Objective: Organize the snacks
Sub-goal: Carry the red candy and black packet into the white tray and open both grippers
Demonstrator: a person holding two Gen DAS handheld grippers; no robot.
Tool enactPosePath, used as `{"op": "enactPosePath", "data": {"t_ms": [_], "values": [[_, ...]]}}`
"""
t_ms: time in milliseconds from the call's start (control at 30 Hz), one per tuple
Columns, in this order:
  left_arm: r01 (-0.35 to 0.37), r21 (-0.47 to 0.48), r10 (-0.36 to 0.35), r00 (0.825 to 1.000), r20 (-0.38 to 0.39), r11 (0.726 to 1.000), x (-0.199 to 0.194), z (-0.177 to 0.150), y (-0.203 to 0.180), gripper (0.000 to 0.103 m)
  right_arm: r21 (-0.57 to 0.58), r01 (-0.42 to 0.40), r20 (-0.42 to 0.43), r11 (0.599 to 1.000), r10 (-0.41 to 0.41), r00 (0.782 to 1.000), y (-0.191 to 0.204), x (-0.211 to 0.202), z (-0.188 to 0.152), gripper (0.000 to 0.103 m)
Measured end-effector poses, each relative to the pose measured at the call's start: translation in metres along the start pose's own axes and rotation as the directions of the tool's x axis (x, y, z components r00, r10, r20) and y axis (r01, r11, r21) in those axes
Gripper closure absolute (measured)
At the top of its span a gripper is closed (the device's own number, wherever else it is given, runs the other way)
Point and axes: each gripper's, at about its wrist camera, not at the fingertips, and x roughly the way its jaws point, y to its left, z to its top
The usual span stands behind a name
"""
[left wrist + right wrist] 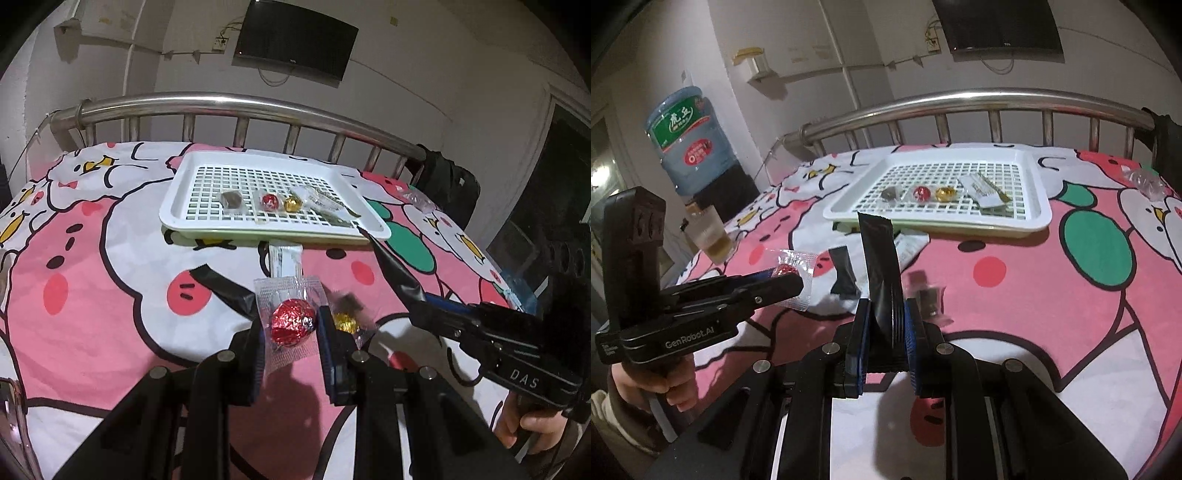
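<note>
**Both tools loaded above the bed**

We held the left tool (290, 332) closed on a red foil-wrapped chocolate ball in a clear plastic wrapper (291, 325), its blue-padded fingers (258, 354) pressing the wrapper from either side, lifted over the pink cartoon-print bedsheet (110, 240). Our right tool (886, 332) was clamped on a long black glossy snack sachet (881, 266), which stood nearly upright between the fingers, its top edge reaching toward the tray.

Ahead of both tools sat the white plastic slotted tray (1039, 206) on the bed, near the steel tube headboard rail (221, 101). In the tray lay, in a row, a brown wrapped sweet (231, 200), a second red foil ball (269, 202), a gold foil ball (291, 204) and a white paper sachet (982, 190) over some other packets we could not make out.

On the sheet just before the tray lay a pale flat sachet (284, 260), partly under the tray's edge. A second short black sachet (844, 273) lay beside it, and a gold-wrapped sweet (345, 319), blurred, lay just right of the left tool. A clear crinkled wrapper (1145, 182) lay to the right of the tray.
</note>
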Motion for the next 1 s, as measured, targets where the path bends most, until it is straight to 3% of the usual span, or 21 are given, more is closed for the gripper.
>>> {"op": "enactPosePath", "data": {"t_ms": [1000], "values": [[-0.048, -0.054, 0.050, 0.998, 0.026, 0.997, 0.032, 0.077, 0.017, 0.076, 0.034, 0.034, 0.032, 0.999, -0.035, 0.999, -0.033, 0.018, 0.068, 0.086]]}}
